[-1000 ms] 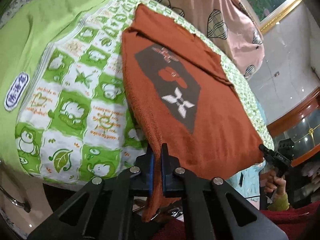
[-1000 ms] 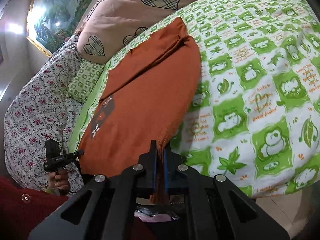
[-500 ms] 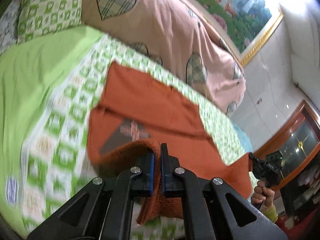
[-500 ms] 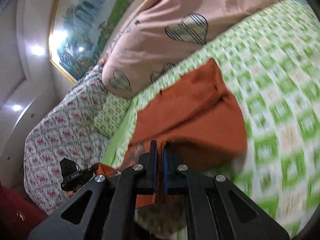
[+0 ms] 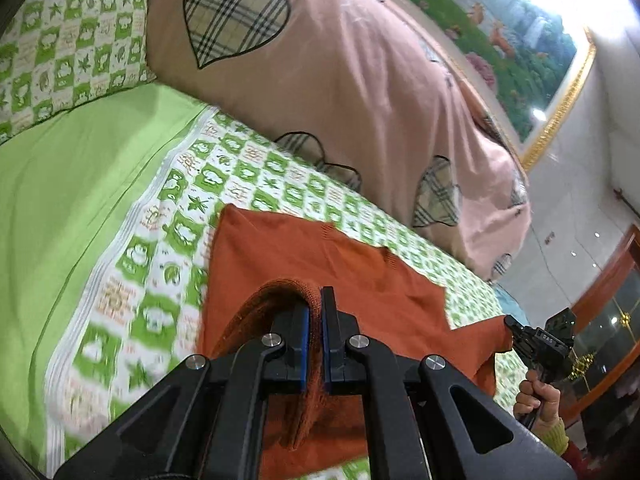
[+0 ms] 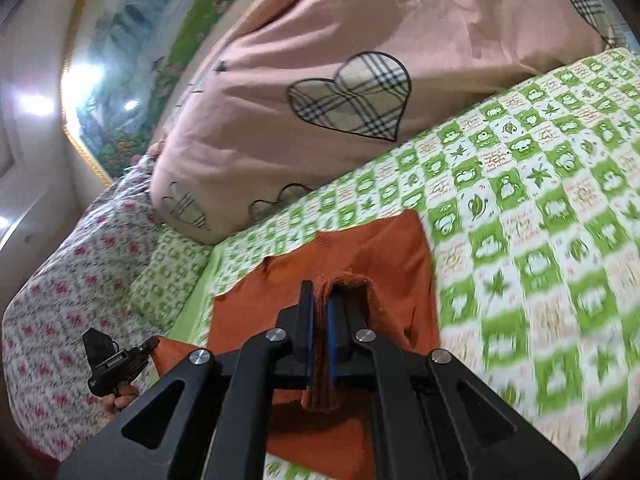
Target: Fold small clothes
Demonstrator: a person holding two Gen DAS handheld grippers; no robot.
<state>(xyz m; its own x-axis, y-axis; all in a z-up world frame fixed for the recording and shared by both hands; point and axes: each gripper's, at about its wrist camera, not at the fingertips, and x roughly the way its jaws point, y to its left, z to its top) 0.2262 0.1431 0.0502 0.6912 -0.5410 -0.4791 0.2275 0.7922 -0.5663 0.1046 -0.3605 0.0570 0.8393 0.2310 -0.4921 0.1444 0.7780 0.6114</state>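
Observation:
A rust-orange knit sweater (image 5: 320, 256) lies on the bed, its near hem lifted and carried over its far part. My left gripper (image 5: 315, 300) is shut on one hem corner, which curls over the fingers. My right gripper (image 6: 320, 296) is shut on the other hem corner; it also shows at the right of the left wrist view (image 5: 516, 330), pinching the sweater's corner. The left gripper shows in the right wrist view (image 6: 150, 344) at the sweater's left corner. The sweater's printed front is hidden under the fold.
The bed has a green-and-white cartoon-check sheet (image 6: 540, 200) and a plain green part (image 5: 72, 184). A pink quilt with plaid hearts (image 5: 340, 72) is piled beyond the sweater. A floral cover (image 6: 60, 280) and a checked pillow (image 5: 60, 40) lie to the left.
Both grippers have lifted the near hem and carried it forward over the sweater toward the quilt. The printed front, visible a second ago, is now covered.

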